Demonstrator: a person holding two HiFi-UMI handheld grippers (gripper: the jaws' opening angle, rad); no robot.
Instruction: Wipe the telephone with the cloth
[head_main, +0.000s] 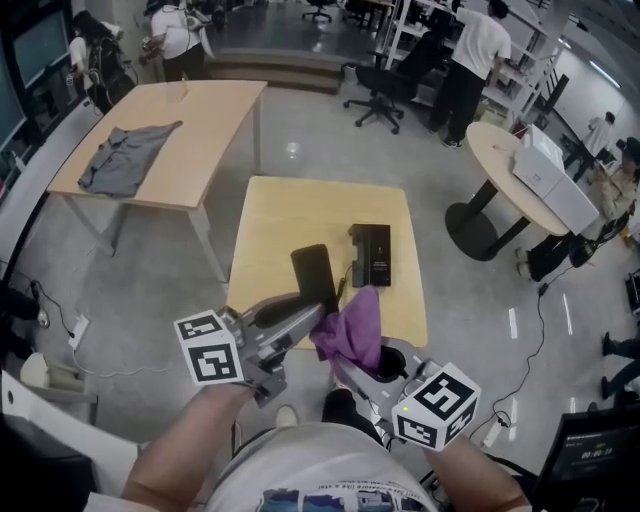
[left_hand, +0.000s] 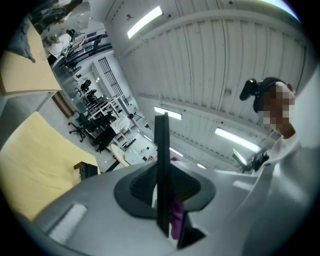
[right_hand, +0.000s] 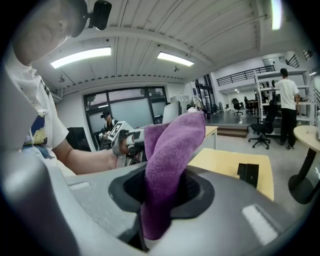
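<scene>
Telephone handset (head_main: 314, 278): clamped in left hand-held gripper (head_main: 303, 318), long axis pointed away.
Purple cloth (head_main: 352, 325): pinched by right hand-held gripper (head_main: 350, 368), just right of it.

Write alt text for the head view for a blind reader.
Seen from above, the left gripper holds a black telephone handset over a yellow table, and the right gripper holds a purple cloth by it. The telephone base lies on the table.

Lower frame: white short-sleeved T-shirt (head_main: 300, 468) with printed graphic; grey left gripper (head_main: 318, 308) and right gripper (head_main: 345, 364) each bear a black-and-white marker cube (head_main: 210, 347).
</scene>
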